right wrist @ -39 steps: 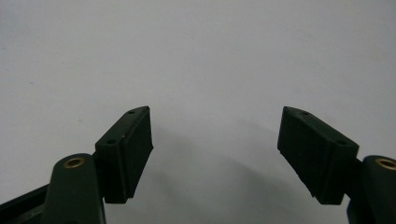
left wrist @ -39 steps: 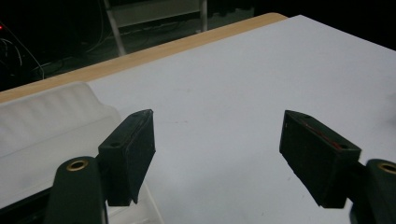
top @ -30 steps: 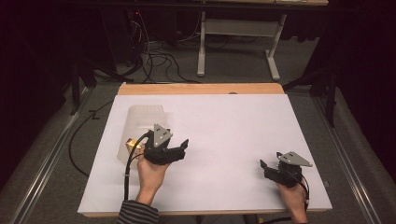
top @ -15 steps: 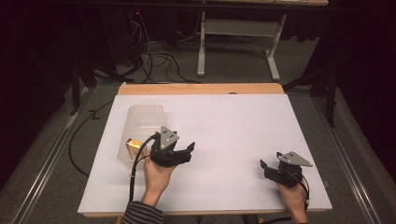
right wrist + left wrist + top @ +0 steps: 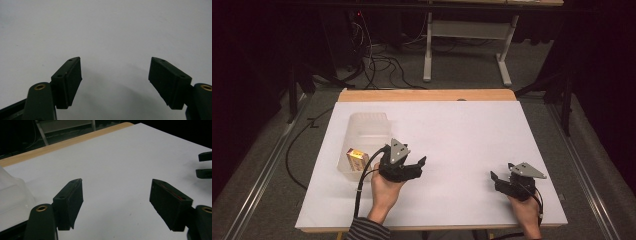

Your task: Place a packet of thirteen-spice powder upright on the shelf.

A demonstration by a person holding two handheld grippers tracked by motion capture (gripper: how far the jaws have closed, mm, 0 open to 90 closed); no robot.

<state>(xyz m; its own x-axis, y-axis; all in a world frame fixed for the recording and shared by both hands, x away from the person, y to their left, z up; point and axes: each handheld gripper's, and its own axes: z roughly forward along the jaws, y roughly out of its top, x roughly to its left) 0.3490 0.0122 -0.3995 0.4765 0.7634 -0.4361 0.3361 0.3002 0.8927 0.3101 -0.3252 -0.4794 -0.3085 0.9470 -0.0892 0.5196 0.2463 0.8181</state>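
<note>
High view, left of centre: left hand-held gripper (image 5: 421, 164) open, empty, just right of clear bin (image 5: 362, 130) holding yellow box (image 5: 356, 159). Right hand-held gripper (image 5: 493, 178) open, lower right. Seemingly between steps; next likely reaching into bin.

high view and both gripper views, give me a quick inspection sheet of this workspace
surface: white table top, wooden strip along its far edge.
job's things: translucent plastic bin on the table's left side; small yellow box lies in its near end.
clutter: nothing seen.
grippers: left gripper open, nothing between its jaws, just right of the bin; right gripper open, holding nothing, near the front right corner.
cables: black cable trails from the left gripper over the front edge; more cables on the floor behind.
surroundings: grey floor, metal desk frame beyond the table, dark room.
</note>
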